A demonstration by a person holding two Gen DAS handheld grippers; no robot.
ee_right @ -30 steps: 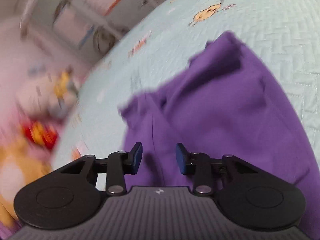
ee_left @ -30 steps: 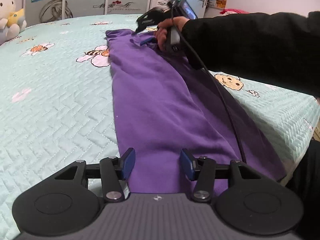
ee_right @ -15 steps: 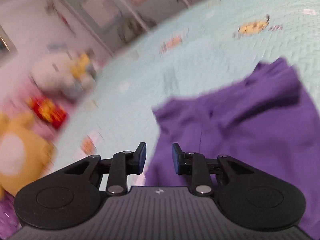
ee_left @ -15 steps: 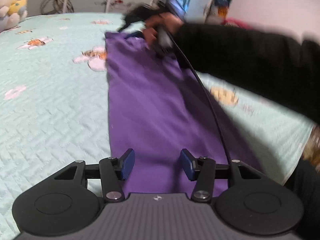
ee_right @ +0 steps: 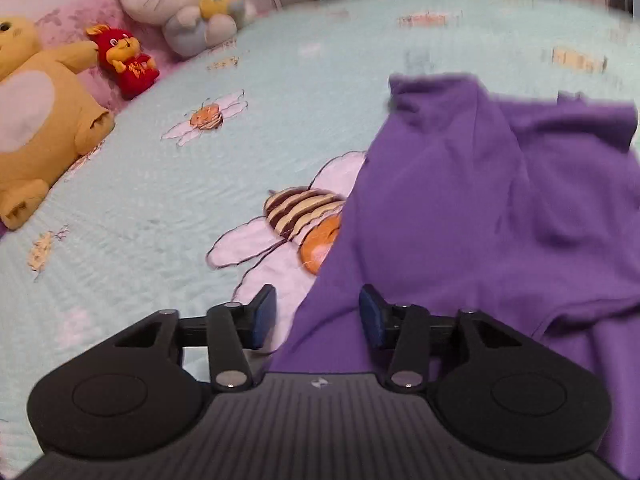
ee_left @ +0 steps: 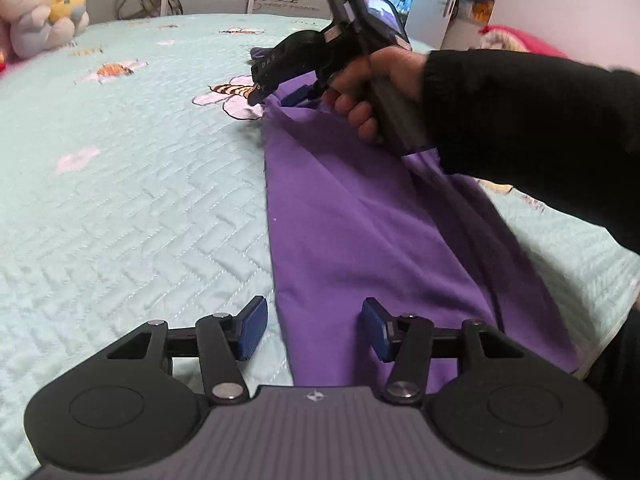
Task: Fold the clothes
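While the purple garment (ee_left: 360, 236) is lying lengthwise on the quilted bed (ee_left: 132, 200), the left claw (ee_left: 315, 326) is hovering with fingers spread apart over the garment's near end, its left edge passing between the pads. At the far end, the right claw (ee_right: 317, 314) is likewise standing open, straddling the cloth edge beside a printed bee (ee_right: 300, 216). Plush toys (ee_right: 176, 4) are sitting beyond it, to its left.

Black gripper (ee_left: 314, 326) with blue pads (ee_left: 252, 326), bare hand (ee_left: 372, 92), black sleeve (ee_left: 520, 120)
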